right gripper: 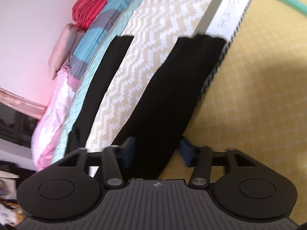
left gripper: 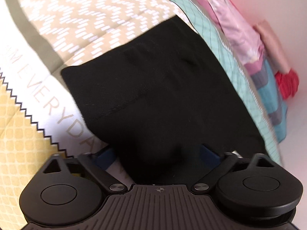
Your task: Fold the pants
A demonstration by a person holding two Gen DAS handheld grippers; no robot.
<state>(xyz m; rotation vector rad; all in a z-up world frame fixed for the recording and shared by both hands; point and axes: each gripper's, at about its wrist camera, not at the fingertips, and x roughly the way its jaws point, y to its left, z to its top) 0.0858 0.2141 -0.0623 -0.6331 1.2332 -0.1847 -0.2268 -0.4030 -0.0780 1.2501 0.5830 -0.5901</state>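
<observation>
Both grippers sit low over a bed, and we see each from its own wrist camera. Our left gripper (left gripper: 159, 153) has its two blue fingers (left gripper: 208, 154) spread wide on either side of a bulge of black cloth, and that cloth fills the gap between them, so we cannot tell whether the jaws are pressing on it or only standing around it. Our right gripper (right gripper: 157, 151) also has its blue fingers (right gripper: 187, 153) apart, with one black leg running up between them; again we cannot tell if they pinch it. The black pants (left gripper: 157, 88) lie on the bedspread (left gripper: 92, 13), a quilted cover with a beige and white zigzag band, a white band with grey lettering, and a yellow patterned part. In the left view the pants show as one broad dark mass with a stitched seam crossing it, reaching from the gripper toward the far edge of the bed. In the right view the two legs (right gripper: 172, 80) lie spread apart, with a strip of zigzag cover between them; the other leg lies along the mint green checked cloth (right gripper: 122, 23) at the bed's far edge. Beyond that edge, against the pink wall, sit a blue and grey striped cloth (right gripper: 96, 32), a pink sheet (right gripper: 55, 103) and a red bundle (right gripper: 88, 9). Both views are somewhat blurred.
</observation>
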